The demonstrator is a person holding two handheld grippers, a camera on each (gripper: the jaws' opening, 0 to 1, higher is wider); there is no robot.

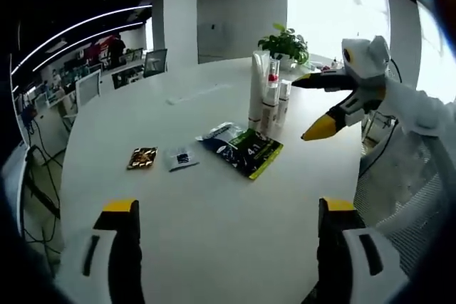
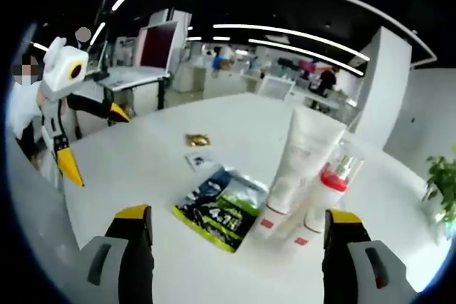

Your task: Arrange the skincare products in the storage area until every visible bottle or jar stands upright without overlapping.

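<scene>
A tall white tube (image 1: 256, 87) (image 2: 303, 161) stands upright on the round white table (image 1: 214, 233), cap down. Close beside it stand a clear bottle with a red collar (image 1: 271, 94) (image 2: 331, 186) and a small white box-like product (image 1: 284, 97). A green-and-black sachet pack (image 1: 246, 149) (image 2: 221, 208) lies flat in front of them. My left gripper (image 1: 228, 208) (image 2: 92, 140) hangs open and empty over the near table. My right gripper (image 2: 239, 215) (image 1: 313, 103) is open too, just right of the bottles in the left gripper view, touching nothing.
A small gold sachet (image 1: 142, 157) (image 2: 197, 139) and a small grey sachet (image 1: 183, 157) (image 2: 201, 160) lie flat left of the pack. A potted plant (image 1: 286, 44) (image 2: 443, 183) stands behind the bottles. Office desks, chairs and people are beyond the table.
</scene>
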